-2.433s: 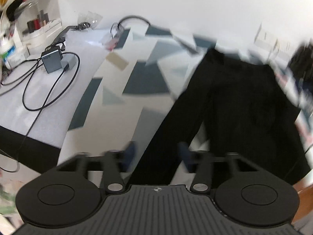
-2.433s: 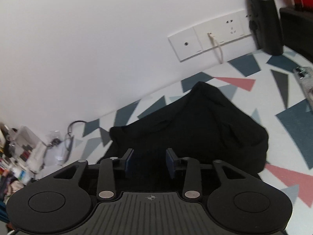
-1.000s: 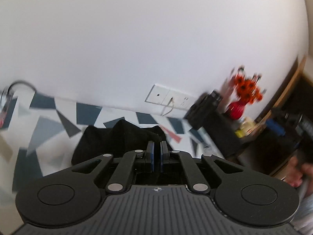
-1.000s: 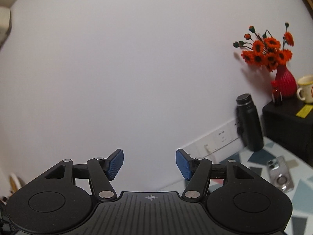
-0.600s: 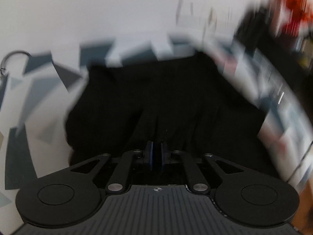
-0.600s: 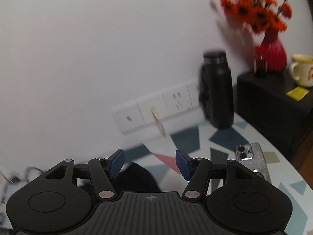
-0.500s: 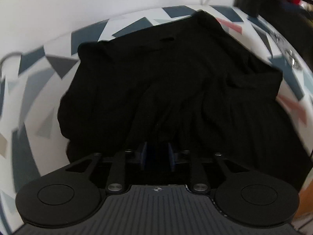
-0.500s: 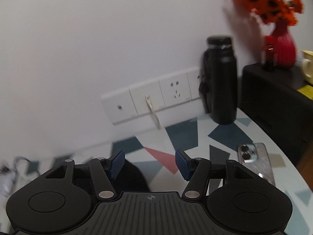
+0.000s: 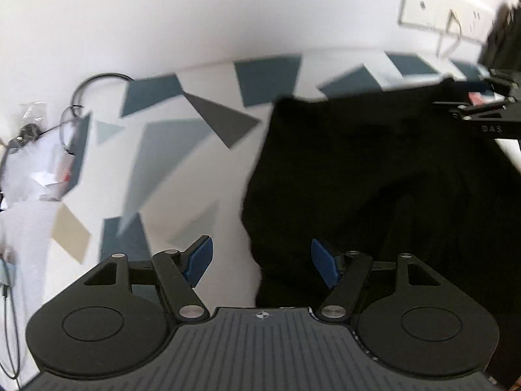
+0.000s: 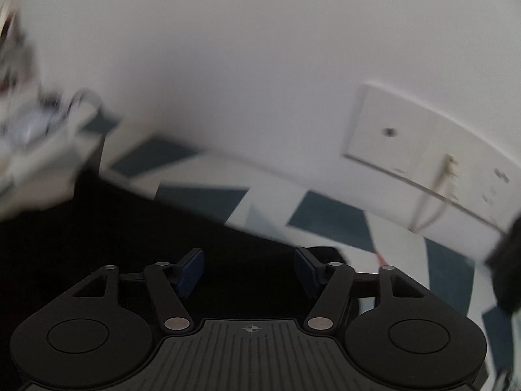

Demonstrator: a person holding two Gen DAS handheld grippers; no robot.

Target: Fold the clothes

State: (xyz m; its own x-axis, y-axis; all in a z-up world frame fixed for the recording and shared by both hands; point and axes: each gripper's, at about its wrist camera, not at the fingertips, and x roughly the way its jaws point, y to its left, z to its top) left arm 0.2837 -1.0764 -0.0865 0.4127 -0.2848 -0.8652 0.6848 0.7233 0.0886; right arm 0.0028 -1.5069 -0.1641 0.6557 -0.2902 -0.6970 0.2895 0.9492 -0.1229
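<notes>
Both my grippers are spreading their jaws: my left gripper [image 9: 262,262] hangs over the left edge of the black garment [image 9: 374,176], blue pads wide apart with nothing pressed between them, and my right gripper [image 10: 249,273] sits over the same dark cloth, pads apart and gripping nothing. That garment lies in a heap on the white tabletop with blue and grey triangles [image 9: 169,150], close to the white wall [image 10: 260,49]. Behind it a socket panel [image 10: 423,150] carries a plugged-in pale cable [image 10: 451,169]. At the far left sits a blurred clutter of black cables [image 9: 97,79]
</notes>
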